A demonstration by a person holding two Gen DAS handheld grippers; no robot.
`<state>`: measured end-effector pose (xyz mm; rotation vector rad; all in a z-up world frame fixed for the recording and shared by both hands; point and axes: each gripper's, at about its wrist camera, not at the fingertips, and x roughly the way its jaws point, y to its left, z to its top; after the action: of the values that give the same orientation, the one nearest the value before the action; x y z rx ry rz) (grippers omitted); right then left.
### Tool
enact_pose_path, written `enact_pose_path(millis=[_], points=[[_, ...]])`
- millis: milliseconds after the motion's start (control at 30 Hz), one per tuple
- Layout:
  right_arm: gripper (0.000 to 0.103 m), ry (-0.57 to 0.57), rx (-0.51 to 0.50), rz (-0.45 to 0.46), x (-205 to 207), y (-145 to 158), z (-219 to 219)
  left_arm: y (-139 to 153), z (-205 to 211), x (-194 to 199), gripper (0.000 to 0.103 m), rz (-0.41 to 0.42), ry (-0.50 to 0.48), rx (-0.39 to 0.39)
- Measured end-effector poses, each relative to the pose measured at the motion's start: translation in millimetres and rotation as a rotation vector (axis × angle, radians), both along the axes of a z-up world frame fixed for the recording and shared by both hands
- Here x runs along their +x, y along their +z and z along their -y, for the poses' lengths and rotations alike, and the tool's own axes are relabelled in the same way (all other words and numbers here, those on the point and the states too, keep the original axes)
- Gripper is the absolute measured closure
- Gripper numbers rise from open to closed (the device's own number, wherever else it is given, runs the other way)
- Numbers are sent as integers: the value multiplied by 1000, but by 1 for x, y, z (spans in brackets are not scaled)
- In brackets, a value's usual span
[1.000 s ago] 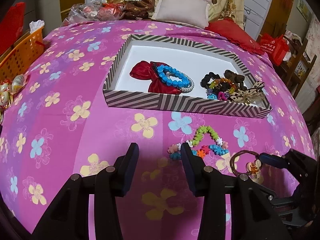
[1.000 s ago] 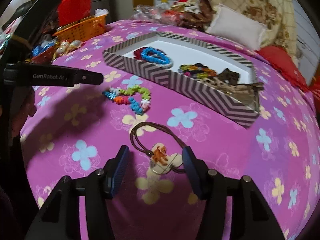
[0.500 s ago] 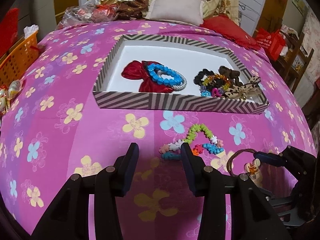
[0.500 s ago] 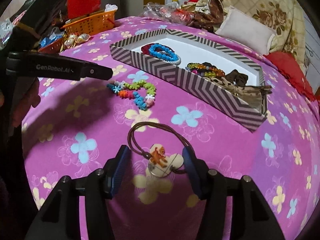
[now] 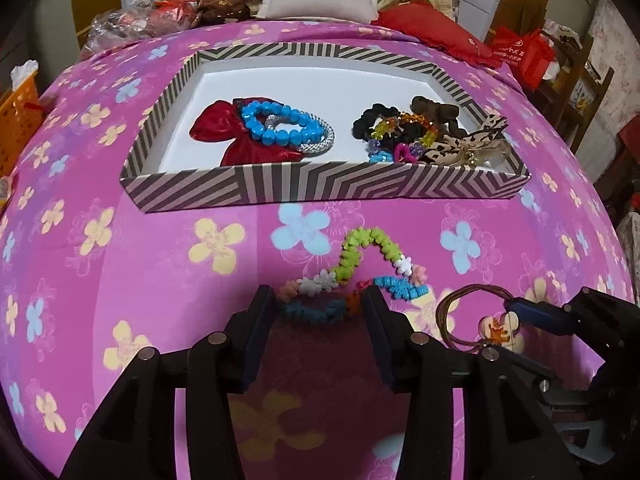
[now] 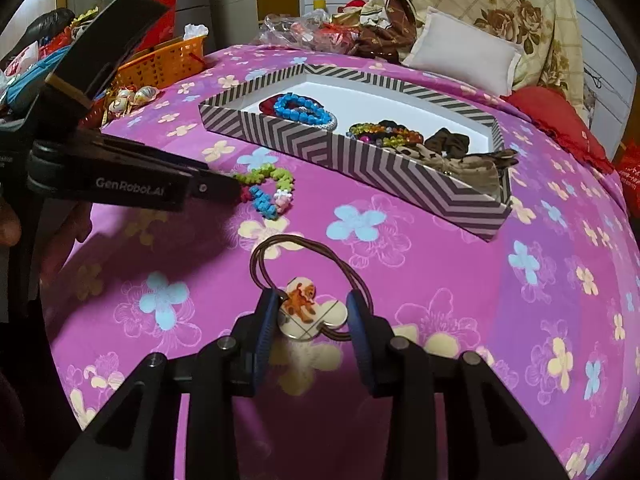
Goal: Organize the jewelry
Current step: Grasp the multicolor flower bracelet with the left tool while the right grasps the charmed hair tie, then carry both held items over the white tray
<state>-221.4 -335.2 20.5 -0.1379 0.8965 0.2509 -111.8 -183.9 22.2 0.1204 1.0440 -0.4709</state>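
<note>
Change since a second ago: left gripper [image 5: 318,312] now lower and closer over the bed cover [image 5: 140,264], fingertips straddling the near end of the colourful bead bracelet [image 5: 360,276], earlier clear ahead of them. Jaws opening, apart, pads beside the beads but not pressing. Right gripper [image 6: 312,316] hardly shifted, yet jaws closing in on the pale charm [image 6: 310,312] of the brown hair tie [image 6: 312,256]; left pad touching the charm's edge, right pad at the cord, firm clamp impossible to tell. Brown loop lying ahead of the fingertips, middle of the right wrist view. Striped tray [image 5: 320,188] unchanged in the upper half of the left view, holding red bow [image 5: 224,132], blue bracelet [image 5: 280,124] and dark scrunchies [image 5: 420,120]. Bead bracelet just below the tray's near wall.
</note>
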Motion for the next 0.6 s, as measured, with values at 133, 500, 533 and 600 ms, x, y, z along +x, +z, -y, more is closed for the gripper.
enact_pose_path(millis=[133, 500, 533, 600], points=[[67, -33, 13, 0, 0, 0, 0, 1, -5, 3, 98, 1, -3, -60], [67, -89, 59, 58, -5, 24, 0, 32, -20, -6, 102, 71, 12, -61], [67, -90, 59, 66, -5, 27, 0, 37, -22, -6, 102, 78, 11, -70], [67, -95, 64, 82, -6, 34, 1, 47, -25, -6, 102, 90, 12, -89]])
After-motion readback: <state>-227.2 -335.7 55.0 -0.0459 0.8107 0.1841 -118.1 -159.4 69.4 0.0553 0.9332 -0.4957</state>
